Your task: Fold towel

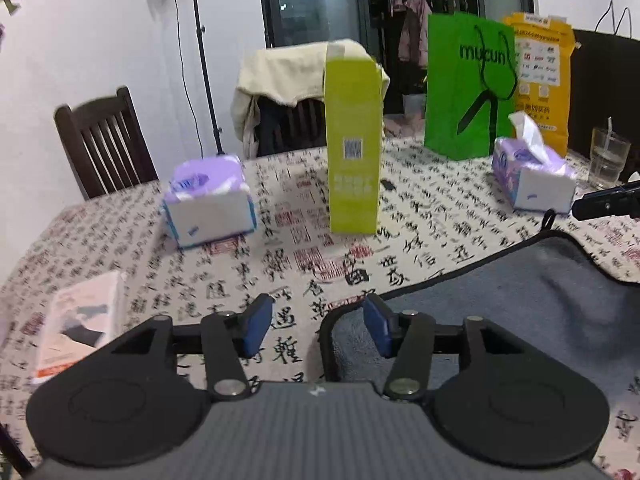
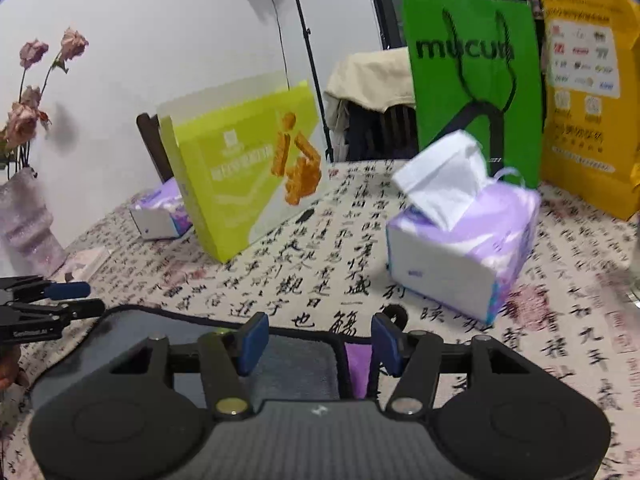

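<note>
A grey towel (image 1: 520, 304) with black trim lies on the calligraphy-print tablecloth. In the left wrist view its far-left corner sits just under my open left gripper (image 1: 316, 330), between the blue pads. In the right wrist view the towel (image 2: 296, 368) lies under my open right gripper (image 2: 320, 342), whose pads straddle its far-right corner beside a purple tag (image 2: 356, 364). The left gripper shows at the left edge of the right wrist view (image 2: 76, 300). The right gripper's tip shows at the right edge of the left wrist view (image 1: 600, 200). Neither holds the towel.
A tall lime-green box (image 1: 354, 148) stands mid-table, with tissue packs (image 1: 210, 204) (image 1: 532, 176) on either side. A green paper bag (image 1: 468, 84), a yellow bag (image 1: 540, 76) and a glass (image 1: 608, 156) stand at the back. A vase of flowers (image 2: 28, 220) is at left. A flat packet (image 1: 80, 320) lies near left.
</note>
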